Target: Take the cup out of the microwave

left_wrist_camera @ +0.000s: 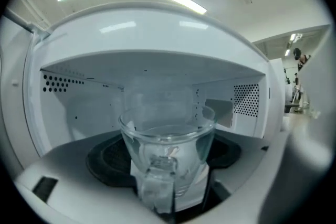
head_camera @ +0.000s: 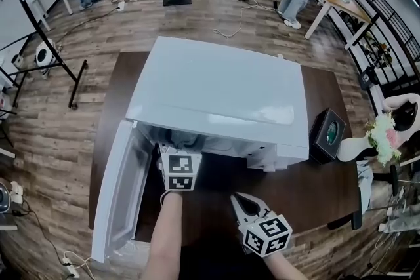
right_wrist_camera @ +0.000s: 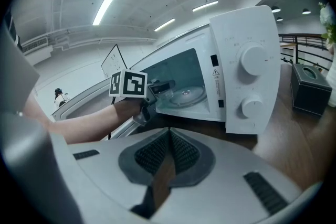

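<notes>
Since the door [head_camera: 117,197] hangs open to the left in the head view, your left gripper [head_camera: 172,149] reaches into the microwave [head_camera: 223,92] and the right gripper [head_camera: 241,202] waits clear. In the left gripper view, the jaws stand wide, clamping the cup [left_wrist_camera: 167,134] at the mouth. In the right gripper view, the jaws are closed and empty.

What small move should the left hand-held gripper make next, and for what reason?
Probably draw the left hand-held gripper straight back and keep it level. The glass cup is gripped between its jaws, near the turntable at the mouth of the microwave, and the door stands open.
</notes>
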Demonstrator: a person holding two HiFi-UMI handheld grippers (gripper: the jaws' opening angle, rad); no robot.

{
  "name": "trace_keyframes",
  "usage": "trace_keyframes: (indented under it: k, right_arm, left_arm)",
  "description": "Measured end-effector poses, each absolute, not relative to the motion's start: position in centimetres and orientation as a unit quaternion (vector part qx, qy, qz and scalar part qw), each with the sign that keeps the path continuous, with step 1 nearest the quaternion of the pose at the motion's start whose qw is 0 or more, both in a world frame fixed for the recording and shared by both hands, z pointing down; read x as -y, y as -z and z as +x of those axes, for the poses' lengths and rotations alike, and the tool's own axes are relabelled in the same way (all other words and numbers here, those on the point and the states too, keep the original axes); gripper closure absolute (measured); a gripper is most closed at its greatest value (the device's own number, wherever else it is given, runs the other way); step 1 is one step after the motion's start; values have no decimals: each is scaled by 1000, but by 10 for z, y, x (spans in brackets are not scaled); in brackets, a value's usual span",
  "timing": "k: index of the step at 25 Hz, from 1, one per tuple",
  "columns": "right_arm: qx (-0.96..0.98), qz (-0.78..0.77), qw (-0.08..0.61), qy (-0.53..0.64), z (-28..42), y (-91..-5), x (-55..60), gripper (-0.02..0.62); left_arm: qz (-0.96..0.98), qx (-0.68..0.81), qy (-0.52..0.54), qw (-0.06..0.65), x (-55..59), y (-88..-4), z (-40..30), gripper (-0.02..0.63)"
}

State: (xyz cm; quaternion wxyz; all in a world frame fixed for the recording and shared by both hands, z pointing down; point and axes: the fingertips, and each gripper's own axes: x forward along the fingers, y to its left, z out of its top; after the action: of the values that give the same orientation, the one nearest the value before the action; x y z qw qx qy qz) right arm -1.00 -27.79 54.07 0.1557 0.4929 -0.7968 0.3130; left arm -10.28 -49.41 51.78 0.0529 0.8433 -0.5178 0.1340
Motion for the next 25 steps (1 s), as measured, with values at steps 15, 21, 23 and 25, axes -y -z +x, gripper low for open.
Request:
trace_keyframes:
  k: [15, 21, 23, 25]
  right_arm:
    - [810, 479, 152, -302, -2, -528, 256, 600]
    - [815, 473, 148, -299, 5, -526, 247, 600]
    - [818, 471, 146, -297, 5, -525, 246, 600]
    - [820, 468, 144, -297, 4, -524, 244, 600]
  left_arm:
    - [828, 543, -130, 54, 451, -503, -113, 221]
    - [821, 553, -126, 60, 430, -499, -114, 221]
    - [819, 557, -127, 63, 423, -499, -117, 221]
    - [815, 561, -127, 64, 416, -499, -120, 221]
